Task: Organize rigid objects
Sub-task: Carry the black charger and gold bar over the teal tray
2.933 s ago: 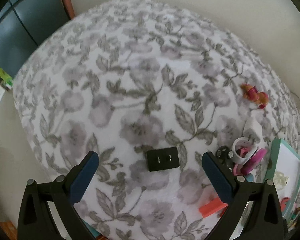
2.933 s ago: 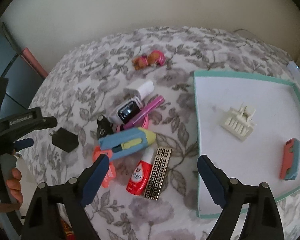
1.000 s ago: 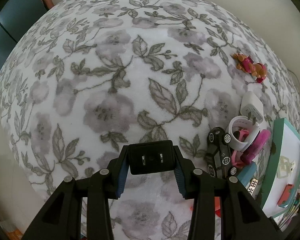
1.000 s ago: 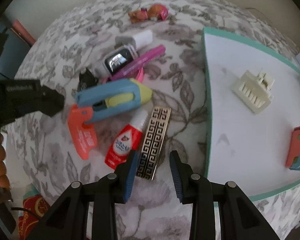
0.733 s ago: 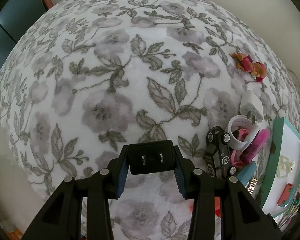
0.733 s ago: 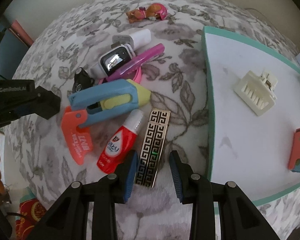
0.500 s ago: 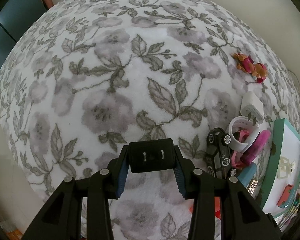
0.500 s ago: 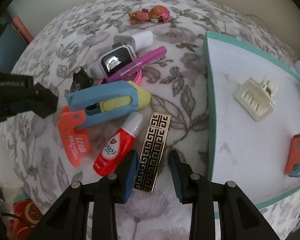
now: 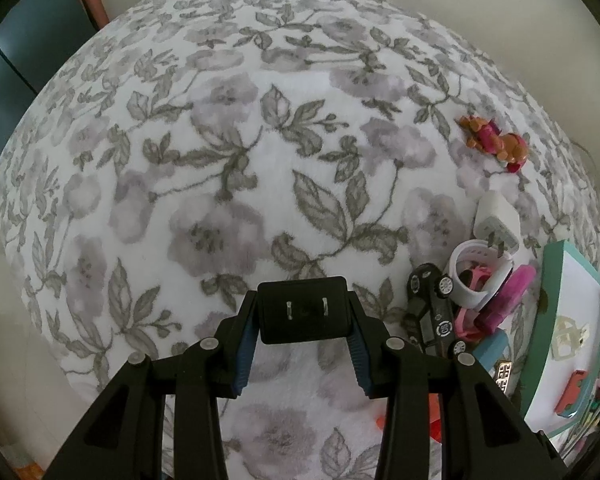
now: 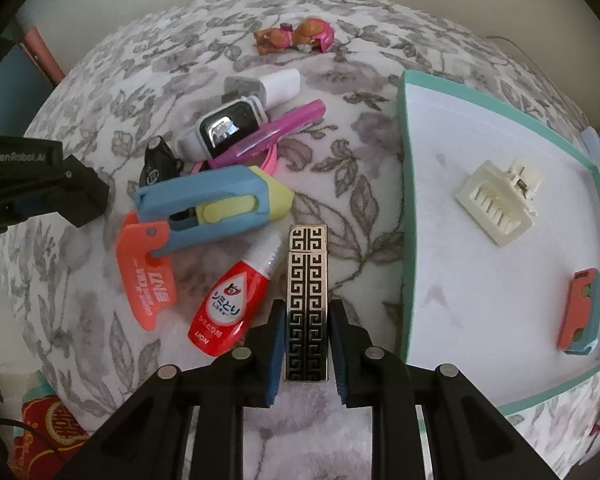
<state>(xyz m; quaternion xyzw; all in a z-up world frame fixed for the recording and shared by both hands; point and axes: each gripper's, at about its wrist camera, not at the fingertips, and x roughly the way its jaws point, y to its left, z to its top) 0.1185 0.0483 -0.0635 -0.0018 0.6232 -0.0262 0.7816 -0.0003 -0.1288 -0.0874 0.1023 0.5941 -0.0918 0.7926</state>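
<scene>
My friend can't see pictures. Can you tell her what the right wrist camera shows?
The right tool has just been closing on a flat gold-and-black patterned lighter on the flowery grey-and-white blanket. A small red bottle lies beside it, and a teal-rimmed white tray holds a cream hair clip.

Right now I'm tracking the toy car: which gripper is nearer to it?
Left. The left gripper, shut on the black plug, sits right beside the toy car. The right gripper is farther, past the blue cutter, clamped on the patterned lighter.
</scene>
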